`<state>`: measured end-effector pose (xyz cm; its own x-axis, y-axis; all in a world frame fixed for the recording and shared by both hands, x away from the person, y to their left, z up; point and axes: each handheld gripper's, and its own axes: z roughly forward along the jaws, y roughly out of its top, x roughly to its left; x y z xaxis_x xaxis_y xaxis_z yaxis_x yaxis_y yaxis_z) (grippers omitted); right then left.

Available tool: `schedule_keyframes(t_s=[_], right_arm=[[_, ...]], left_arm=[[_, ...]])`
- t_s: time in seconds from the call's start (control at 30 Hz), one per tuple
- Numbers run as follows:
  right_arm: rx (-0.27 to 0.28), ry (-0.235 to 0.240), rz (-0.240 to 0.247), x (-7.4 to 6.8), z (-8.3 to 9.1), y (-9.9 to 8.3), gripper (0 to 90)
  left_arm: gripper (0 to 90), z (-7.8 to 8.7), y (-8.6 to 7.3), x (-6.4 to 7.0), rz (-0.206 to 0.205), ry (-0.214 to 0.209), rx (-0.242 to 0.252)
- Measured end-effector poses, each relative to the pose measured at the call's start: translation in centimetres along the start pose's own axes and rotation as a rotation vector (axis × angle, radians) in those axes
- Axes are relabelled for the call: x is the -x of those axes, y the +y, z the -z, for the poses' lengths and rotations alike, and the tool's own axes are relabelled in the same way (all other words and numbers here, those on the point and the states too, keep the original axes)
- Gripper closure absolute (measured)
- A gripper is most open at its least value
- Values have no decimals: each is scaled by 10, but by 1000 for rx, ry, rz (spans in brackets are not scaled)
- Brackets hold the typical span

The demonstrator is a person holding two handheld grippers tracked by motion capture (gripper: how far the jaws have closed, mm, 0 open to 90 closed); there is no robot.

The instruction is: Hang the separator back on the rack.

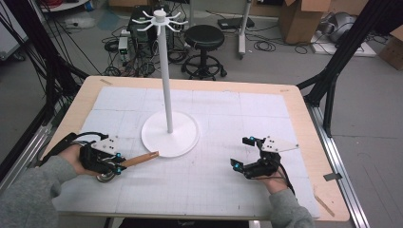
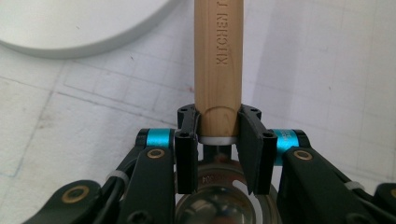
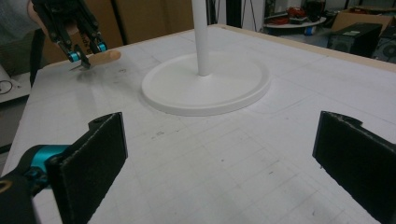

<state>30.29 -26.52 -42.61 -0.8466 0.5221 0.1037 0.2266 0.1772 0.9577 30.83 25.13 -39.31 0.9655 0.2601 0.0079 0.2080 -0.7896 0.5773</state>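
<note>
A utensil with a wooden handle [image 1: 140,159] and a round metal head [image 1: 105,177] lies low over the white mat at the front left. My left gripper [image 1: 117,164] is shut on the handle [image 2: 217,70] just above its metal collar, and the shiny bowl [image 2: 219,205] sits under the jaws. The handle's tip points toward the round base [image 1: 170,134] of a tall white hook stand [image 1: 166,80]. My right gripper [image 1: 241,152] rests at the front right, open with nothing in it [image 3: 219,158]. It faces the stand base [image 3: 205,88] and the left gripper [image 3: 80,50].
A white gridded mat [image 1: 247,118] covers the wooden table [image 1: 304,109]. A thin wooden stick [image 1: 324,205] lies near the table's front right corner. Beyond the table stand a black stool [image 1: 204,39], cardboard boxes [image 1: 302,19] and floor cables. Black frame legs [image 1: 340,52] flank both sides.
</note>
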Motion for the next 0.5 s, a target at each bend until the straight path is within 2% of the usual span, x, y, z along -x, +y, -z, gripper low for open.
schedule_keyframes(t_s=[0.2, 0.37, 0.5], right_arm=[[-1, 1, 1, 0, 0, 0, 21], [0, 1, -5, 0, 1, 0, 22], [4, -1, 2, 0, 1, 0, 22]], left_arm=[[694, 3, -1, 1, 59, 12, 90], [694, 6, -3, 0, 85, 31, 148], [694, 7, -4, 1, 117, 42, 213]])
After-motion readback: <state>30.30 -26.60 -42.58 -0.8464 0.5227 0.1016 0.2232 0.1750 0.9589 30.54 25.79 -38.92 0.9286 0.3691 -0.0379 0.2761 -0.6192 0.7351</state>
